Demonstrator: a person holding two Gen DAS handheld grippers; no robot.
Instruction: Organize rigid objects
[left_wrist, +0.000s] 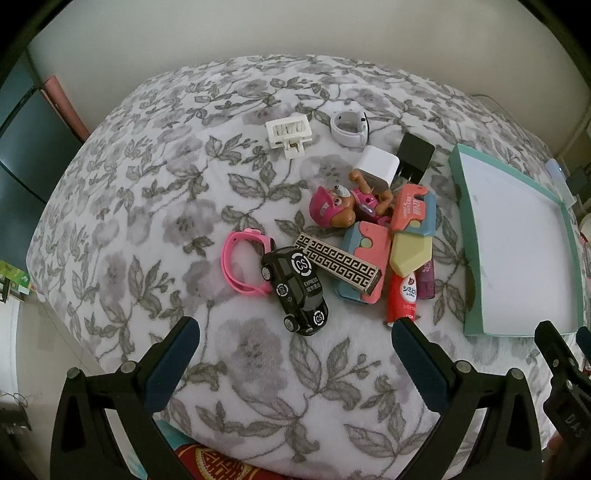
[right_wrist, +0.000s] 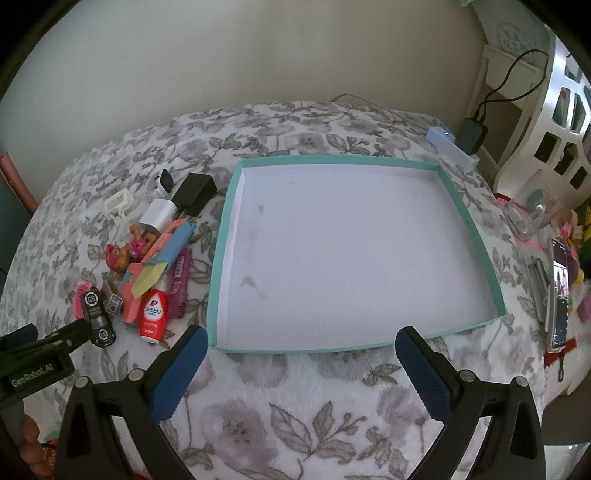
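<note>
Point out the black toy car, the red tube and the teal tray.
black toy car (left_wrist: 295, 286): left wrist view, on its roof.
red tube (right_wrist: 153, 317): right wrist view, on its label.
teal tray (right_wrist: 469, 229): right wrist view, on its right rim.

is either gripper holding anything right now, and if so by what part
Nothing is held. The left gripper and the right gripper are both open with nothing between their fingers; the black toy car and the teal tray lie untouched on the blanket.
</note>
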